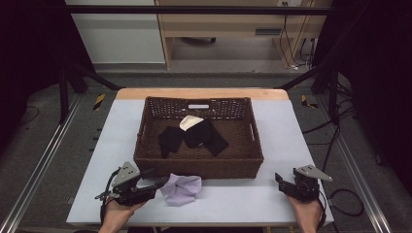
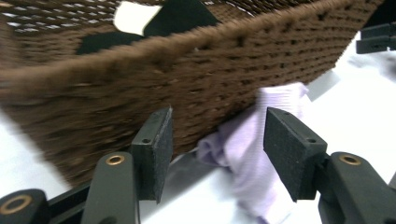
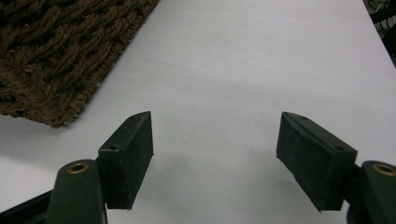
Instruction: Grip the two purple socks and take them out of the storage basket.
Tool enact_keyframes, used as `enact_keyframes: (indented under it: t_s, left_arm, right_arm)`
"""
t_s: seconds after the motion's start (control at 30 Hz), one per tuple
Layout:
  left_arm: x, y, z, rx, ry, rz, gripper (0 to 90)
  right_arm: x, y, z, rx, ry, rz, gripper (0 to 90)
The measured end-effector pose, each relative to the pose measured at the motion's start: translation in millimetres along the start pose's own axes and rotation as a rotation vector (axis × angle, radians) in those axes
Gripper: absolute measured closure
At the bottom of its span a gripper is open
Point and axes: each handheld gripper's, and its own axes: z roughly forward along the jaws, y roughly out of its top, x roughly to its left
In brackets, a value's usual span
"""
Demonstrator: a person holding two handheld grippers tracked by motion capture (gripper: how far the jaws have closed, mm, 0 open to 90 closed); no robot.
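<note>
You had no readable brand or writing in front of you; the small white tag (image 1: 198, 106) on the far wall of the basket was too blurred to make out. The basket (image 1: 145, 128) sat in the middle of the high view, rectangular, woven from coarse dark-brown cord in an open lattice. Inside it lay soft black cloths (image 1: 192, 137) with a cream piece (image 1: 190, 122) tucked at their upper edge. The tabletop (image 1: 291, 141) was smooth, matte and pale.

Your left gripper (image 1: 154, 178), at the lower left of the high view, had its jaws spread apart, holding nothing. The crumpled lilac cloth (image 1: 182, 188), fine-ribbed and limp, lay just beside its tips, against the basket's near wall; in the left gripper view that cloth (image 2: 261, 149) showed between the two flat black foam-faced pads (image 2: 156, 149).

Your right gripper (image 1: 282, 181), at the lower right, also stood wide open and empty over bare table, the basket's corner (image 3: 56, 56) at the upper left of its view.
</note>
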Motion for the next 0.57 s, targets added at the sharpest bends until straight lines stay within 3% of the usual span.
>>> enact_keyframes:
  t_s: [0.13, 0.3, 0.57]
  left_arm:
    - [14.4, -6.6, -11.6, 0.001, 0.042, -0.012, 41.7]
    - [21.9, -10.6, -14.2, 0.008, 0.065, -0.02, 40.6]
    - [38.0, -8.9, -20.3, -0.033, 0.093, -0.057, 38.4]
  right_arm:
    - [1.0, -0.2, -0.1, 0.003, -0.002, -0.009, 26.7]
    - [0.9, 0.1, 0.5, 0.009, -0.003, -0.009, 26.3]
    - [0.4, 0.3, 1.2, 0.011, -0.007, -0.005, 25.7]
